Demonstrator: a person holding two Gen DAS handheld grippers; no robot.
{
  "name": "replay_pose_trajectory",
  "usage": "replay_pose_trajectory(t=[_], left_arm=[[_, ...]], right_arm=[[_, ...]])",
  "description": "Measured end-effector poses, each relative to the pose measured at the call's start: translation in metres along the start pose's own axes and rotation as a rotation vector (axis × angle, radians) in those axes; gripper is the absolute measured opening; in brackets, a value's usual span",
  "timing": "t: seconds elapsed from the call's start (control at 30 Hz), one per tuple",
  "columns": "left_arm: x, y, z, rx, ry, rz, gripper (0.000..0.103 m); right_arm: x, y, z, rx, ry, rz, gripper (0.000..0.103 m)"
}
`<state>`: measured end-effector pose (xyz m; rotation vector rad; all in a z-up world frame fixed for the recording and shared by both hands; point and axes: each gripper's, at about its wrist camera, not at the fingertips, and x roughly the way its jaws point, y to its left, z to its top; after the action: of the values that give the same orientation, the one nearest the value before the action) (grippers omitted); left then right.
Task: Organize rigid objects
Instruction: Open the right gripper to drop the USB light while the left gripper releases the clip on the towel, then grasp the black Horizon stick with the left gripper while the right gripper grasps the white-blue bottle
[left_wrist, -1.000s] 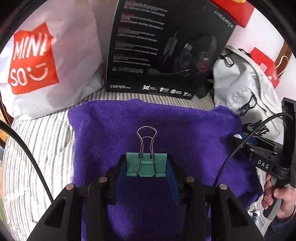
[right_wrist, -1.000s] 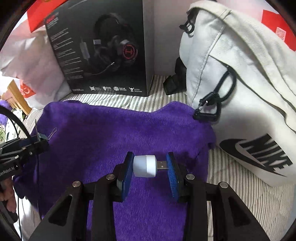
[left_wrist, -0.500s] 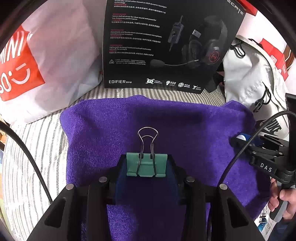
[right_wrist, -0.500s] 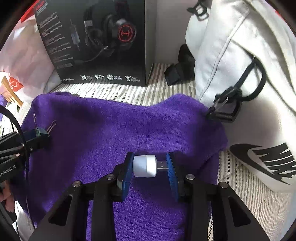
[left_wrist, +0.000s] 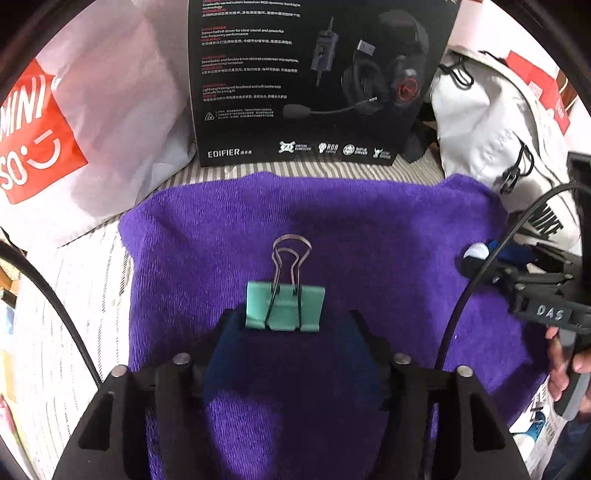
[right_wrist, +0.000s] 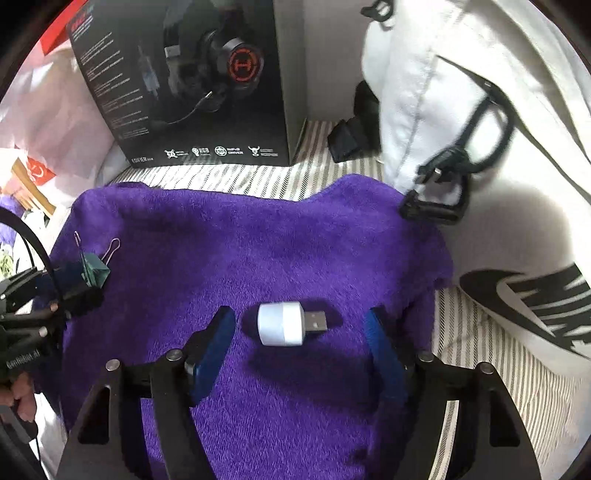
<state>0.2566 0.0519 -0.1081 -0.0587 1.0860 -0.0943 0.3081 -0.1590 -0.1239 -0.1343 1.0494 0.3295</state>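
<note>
A green binder clip (left_wrist: 284, 306) with wire handles lies on the purple towel (left_wrist: 369, 236) between the tips of my left gripper (left_wrist: 288, 325), whose jaws stand wide apart and clear of it. The clip also shows in the right wrist view (right_wrist: 94, 271). A small white USB light (right_wrist: 286, 323) lies on the towel (right_wrist: 258, 251) between the blue pads of my right gripper (right_wrist: 301, 328), which is open with gaps on both sides. The right gripper shows at the right edge of the left wrist view (left_wrist: 480, 258).
A black headset box (left_wrist: 314, 81) stands behind the towel. A white Miniso bag (left_wrist: 74, 129) is at the left, a white Nike bag (right_wrist: 480, 147) at the right. The towel lies on striped bedding (right_wrist: 480, 350).
Both grippers have opened. The binder clip and the USB light, held before, now lie loose on the towel. Both views have come closer to the box.
</note>
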Motion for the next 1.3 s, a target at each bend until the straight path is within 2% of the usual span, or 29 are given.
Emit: replay_pose_trajectory(t=[0.3,0.53,0.67,0.8,0.97,1.1,1.17,1.3], left_arm=[[-0.031,0.007,-0.02,-0.05,-0.013,0.003,0.061],[-0.087,-0.016,-0.052,0.024,-0.063,0.019,0.061],[-0.107,-0.033,-0.083,0.052,-0.063,0.013,0.061],[-0.104,-0.049,-0.116,0.083,-0.028,0.009,0.061],[-0.087,-0.054,-0.138,0.046,0.013,-0.033,0.061],[-0.073,-0.056,-0.144,0.056,0.04,0.014,0.064],[-0.075,-0.053,-0.147,0.049,0.023,0.006,0.064],[-0.082,-0.048,-0.152,0.057,0.014,0.037,0.062]], right_arm=[[-0.047,0.005,-0.024,-0.014,-0.064,-0.014,0.072],[-0.114,0.0,-0.068,0.001,-0.145,0.003,0.072],[-0.143,0.001,-0.097,0.015,-0.169,0.011,0.072],[-0.163,0.0,-0.127,0.04,-0.196,0.018,0.072],[-0.165,-0.003,-0.158,0.09,-0.189,0.053,0.072],[-0.166,-0.003,-0.168,0.088,-0.178,0.053,0.072],[-0.168,-0.001,-0.172,0.085,-0.181,0.046,0.072],[-0.169,0.0,-0.176,0.078,-0.182,0.052,0.072]])
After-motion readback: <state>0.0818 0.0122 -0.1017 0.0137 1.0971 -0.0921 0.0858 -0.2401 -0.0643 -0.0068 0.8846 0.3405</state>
